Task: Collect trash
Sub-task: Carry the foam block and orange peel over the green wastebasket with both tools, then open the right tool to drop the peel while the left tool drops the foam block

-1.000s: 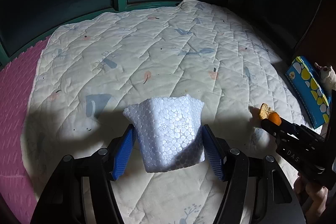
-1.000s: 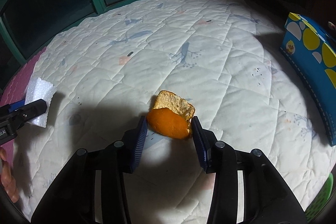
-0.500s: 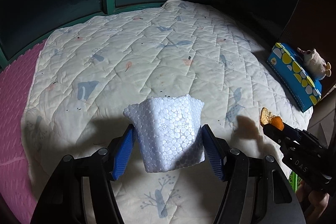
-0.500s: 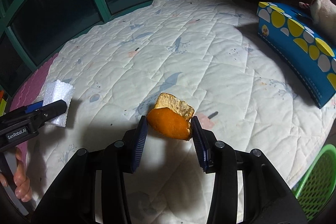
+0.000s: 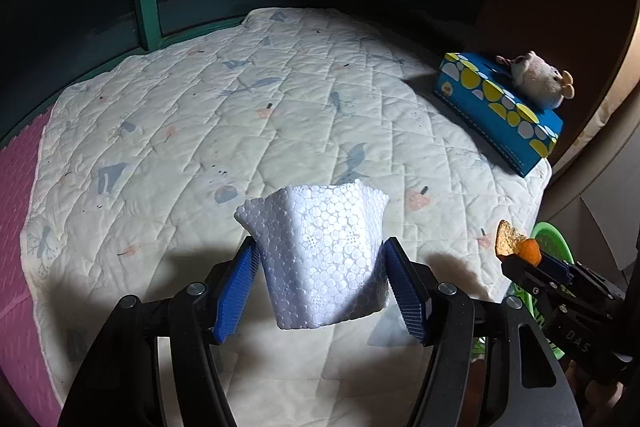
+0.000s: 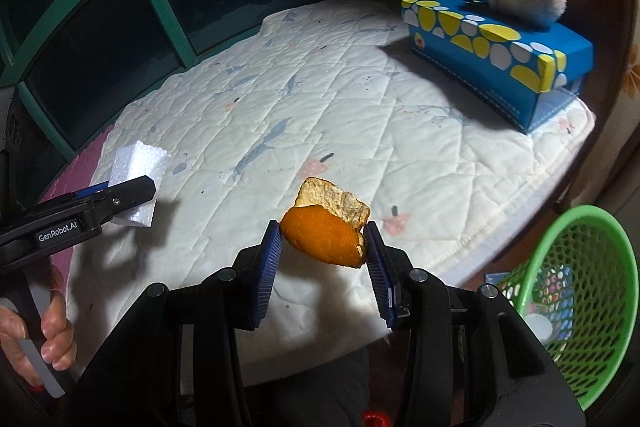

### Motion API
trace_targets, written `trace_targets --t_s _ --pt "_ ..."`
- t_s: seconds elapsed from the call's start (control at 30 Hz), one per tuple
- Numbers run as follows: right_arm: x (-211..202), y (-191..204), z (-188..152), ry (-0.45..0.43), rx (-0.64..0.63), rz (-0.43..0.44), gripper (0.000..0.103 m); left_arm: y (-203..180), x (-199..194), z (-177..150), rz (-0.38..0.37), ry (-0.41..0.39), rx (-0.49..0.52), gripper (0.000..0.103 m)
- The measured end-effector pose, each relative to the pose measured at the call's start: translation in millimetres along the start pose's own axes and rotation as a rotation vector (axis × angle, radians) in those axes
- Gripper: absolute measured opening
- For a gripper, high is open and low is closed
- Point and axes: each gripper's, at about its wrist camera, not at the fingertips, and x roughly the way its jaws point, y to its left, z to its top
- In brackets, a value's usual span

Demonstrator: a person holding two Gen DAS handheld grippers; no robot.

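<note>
Styrofoam chunk (image 5: pixel 322 263) sits clamped in my left gripper (image 5: pixel 320 281), held above the near part of the quilted mat (image 5: pixel 280 115). My right gripper (image 6: pixel 322 259) pinches an orange peel (image 6: pixel 324 235) over the mat's near edge, left of the green basket (image 6: pixel 576 291).

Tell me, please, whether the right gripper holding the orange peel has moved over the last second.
Yes. The right gripper with the orange peel has pulled back and rightward off the quilt, toward the green basket, which was out of view earlier.
</note>
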Motion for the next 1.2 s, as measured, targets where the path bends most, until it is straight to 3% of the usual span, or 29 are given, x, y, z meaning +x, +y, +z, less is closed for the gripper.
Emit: trace_targets --t_s 0.3,0.63,0.9,1.2 --pt "-46.6 -49.5 -24.1 -0.038 0.088 -0.059 0.043 -63.1 1.1 -12.7 -0.085 0.017 0.083 0.062" --pt "-90.2 -128.3 -53.2 -0.055 0.208 -0.197 0.043 -142.7 6.1 -22.6 -0.18 0.041 0.185 0.062" --pt "-100.3 -176.0 -78.8 -0.028 0.295 -0.27 0.043 -195.9 12.4 -35.3 -0.232 0.071 0.267 0.062" --pt "-94.2 -211.4 -101.1 0.02 0.369 -0.319 0.045 -227.5 21.1 -45.8 -0.259 0.109 0.317 0.062"
